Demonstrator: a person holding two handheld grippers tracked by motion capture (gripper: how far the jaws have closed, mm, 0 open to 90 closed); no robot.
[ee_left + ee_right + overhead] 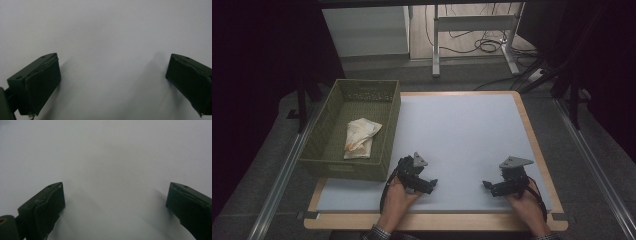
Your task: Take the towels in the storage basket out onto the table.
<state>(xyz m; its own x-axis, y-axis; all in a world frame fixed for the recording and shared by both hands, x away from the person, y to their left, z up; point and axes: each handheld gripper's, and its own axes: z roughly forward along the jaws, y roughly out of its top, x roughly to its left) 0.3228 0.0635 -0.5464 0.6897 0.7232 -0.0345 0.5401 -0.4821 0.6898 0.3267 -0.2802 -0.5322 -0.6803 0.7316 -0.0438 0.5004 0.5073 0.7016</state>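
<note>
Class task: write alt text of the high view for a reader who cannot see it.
Two hands hold the open left gripper and right gripper low over a white mat. A crumpled cloth lies in a green basket at the mat's left.

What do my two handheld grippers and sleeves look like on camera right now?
Both the left gripper and the right gripper are black, each topped by a grey three-cornered plate with a dark cable trailing back past the wrist. Their jaws are blocky, with flat dark pads. Checked cuffs show at the wrists.

Green basket at the table's left edge, crumpled cloth inside (cables on the floor beyond)
</note>
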